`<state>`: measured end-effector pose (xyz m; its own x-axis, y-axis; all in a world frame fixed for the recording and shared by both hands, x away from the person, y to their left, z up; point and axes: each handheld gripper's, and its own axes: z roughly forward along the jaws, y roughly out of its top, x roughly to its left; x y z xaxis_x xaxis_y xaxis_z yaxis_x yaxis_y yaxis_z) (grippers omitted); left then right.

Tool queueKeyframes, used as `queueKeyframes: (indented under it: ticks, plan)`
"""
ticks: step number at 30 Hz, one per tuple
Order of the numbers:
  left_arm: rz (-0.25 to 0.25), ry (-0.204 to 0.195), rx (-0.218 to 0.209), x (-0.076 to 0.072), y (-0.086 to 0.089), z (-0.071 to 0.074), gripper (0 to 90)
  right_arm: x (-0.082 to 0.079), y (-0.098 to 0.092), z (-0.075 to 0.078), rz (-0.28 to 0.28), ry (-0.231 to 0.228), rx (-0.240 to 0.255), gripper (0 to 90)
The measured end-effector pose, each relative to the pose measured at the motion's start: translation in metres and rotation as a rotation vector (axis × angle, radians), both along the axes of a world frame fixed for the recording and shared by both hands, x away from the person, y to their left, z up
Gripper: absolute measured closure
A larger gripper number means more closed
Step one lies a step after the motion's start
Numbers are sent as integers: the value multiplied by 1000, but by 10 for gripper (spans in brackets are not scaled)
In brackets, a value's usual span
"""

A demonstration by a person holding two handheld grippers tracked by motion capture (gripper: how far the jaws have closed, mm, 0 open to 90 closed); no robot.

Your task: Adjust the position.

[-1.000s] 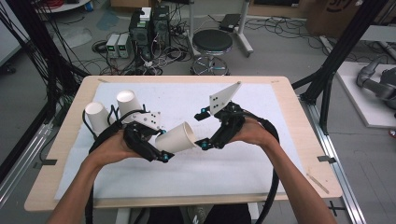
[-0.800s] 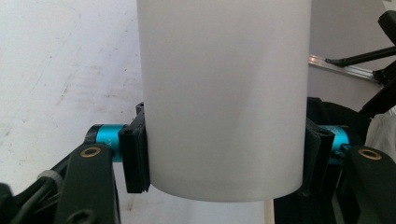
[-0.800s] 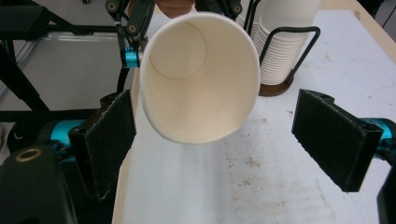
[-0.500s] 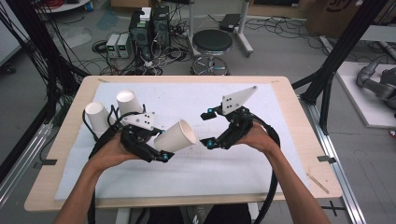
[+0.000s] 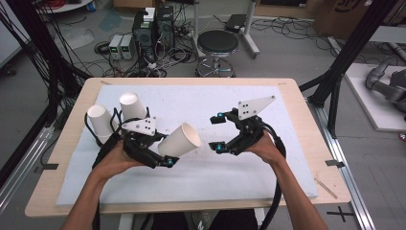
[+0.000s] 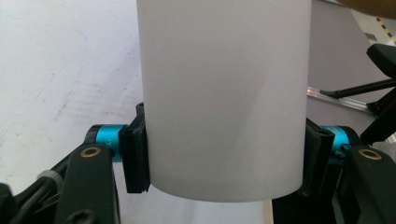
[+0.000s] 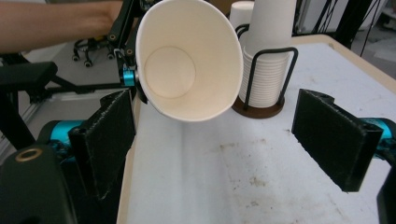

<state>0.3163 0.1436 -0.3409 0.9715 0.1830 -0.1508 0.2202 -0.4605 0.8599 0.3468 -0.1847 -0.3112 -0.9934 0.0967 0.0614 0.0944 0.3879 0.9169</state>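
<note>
A white paper cup (image 5: 179, 140) lies tilted on its side in the air, with my left gripper (image 5: 163, 151) shut on its lower wall. Its open mouth faces right, toward my right gripper (image 5: 215, 132). In the left gripper view both pads (image 6: 135, 158) press the cup (image 6: 224, 93) from either side. My right gripper (image 7: 229, 140) stands open with nothing between its pads. It sits a short way off the cup's rim and looks into the cup's mouth (image 7: 189, 60).
Two stacks of white cups (image 5: 131, 106) (image 5: 99, 122) stand in black wire holders at the table's back left; one holder (image 7: 264, 70) shows behind the held cup. A white mat (image 5: 191, 103) covers the wooden table (image 5: 306, 143). A stool and cables lie beyond the far edge.
My right gripper has drawn back a little to the right, widening the gap to the cup's rim. The left gripper holds the cup almost still.
</note>
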Motion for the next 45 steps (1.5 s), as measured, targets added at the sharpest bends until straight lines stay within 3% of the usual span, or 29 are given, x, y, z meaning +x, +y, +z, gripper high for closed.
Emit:
queueKeyframes:
  ticks: [11,23,33,45]
  plan:
    - [7,-3,-79,0,-2,-2,358,-2,-3,-8,5,33,119,149]
    - [4,-11,-134,-1,-4,-3,358,-2,6,-20,31,67,215,149]
    - [-9,-6,-154,-2,-8,-4,359,0,16,-25,52,78,252,149]
    - [-23,-9,-143,-2,-10,-4,358,1,29,-29,76,91,260,149]
